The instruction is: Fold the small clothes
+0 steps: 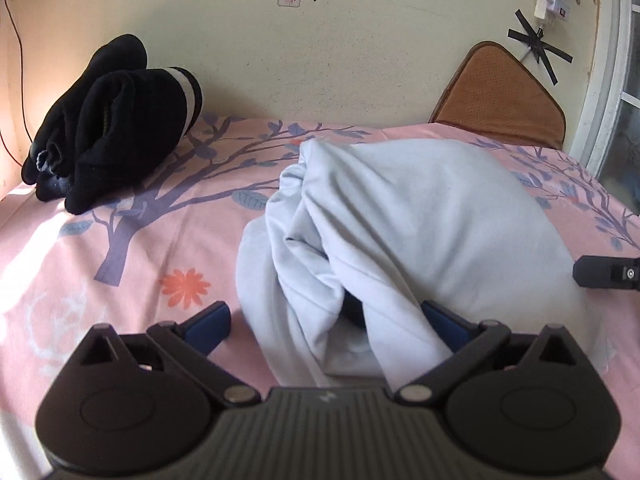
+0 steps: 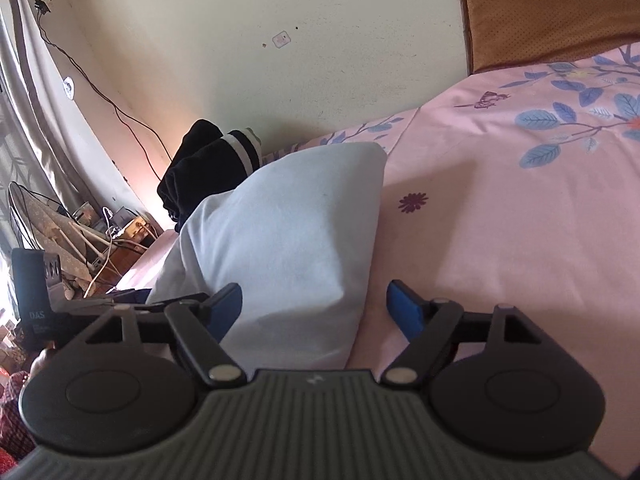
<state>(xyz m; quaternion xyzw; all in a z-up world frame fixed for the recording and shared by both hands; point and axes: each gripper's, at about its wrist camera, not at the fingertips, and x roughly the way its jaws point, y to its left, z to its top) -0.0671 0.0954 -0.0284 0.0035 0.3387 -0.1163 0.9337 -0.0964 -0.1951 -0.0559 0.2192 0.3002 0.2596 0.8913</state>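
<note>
While it lies bunched on the bed: the pale blue garment (image 1: 420, 220) sits in soft folds, one twisted fold trailing toward the camera.
Bed: pink floral sheet (image 1: 132, 264) beneath the garment.
Left tongs (image 1: 326, 320): spread wide, the trailing fold loose between them, unpinched.
Right tongs (image 2: 314, 306): parted, astride the garment's near edge, pads not pressing.
Black clothes (image 1: 116, 120): heaped beyond the garment, by the wall.
Brown cushion (image 1: 504, 92): behind the garment, against the wall.
</note>
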